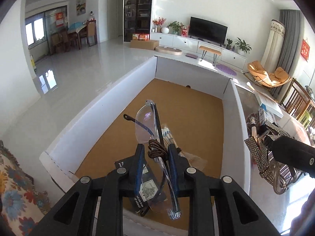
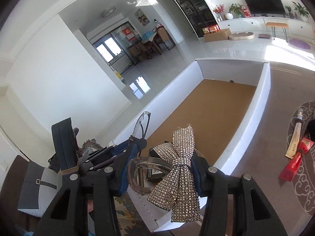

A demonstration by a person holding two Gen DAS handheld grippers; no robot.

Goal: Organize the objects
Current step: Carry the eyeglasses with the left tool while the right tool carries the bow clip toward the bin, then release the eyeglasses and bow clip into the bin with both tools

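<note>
Pinching glasses [image 1: 149,129] btwn L tool [image 1: 155,157] pads; R tool [image 2: 163,169] clamped on bow clip [image 2: 177,169], over box [image 1: 82,122].

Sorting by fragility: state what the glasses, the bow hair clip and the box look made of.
Glasses: clear plastic lenses probably, glossy, see-through; dark thin temples.
Bow hair clip: rhinestone-studded fabric, sparkling, on a translucent plastic claw with a metal spring.
Box: white corrugated cardboard walls, matte; brown floor.

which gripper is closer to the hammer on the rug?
Right. The right gripper, shut on the rhinestone bow clip, is by the box's wall, the hammer just beyond. The left gripper, holding glasses, is further across the box.
</note>
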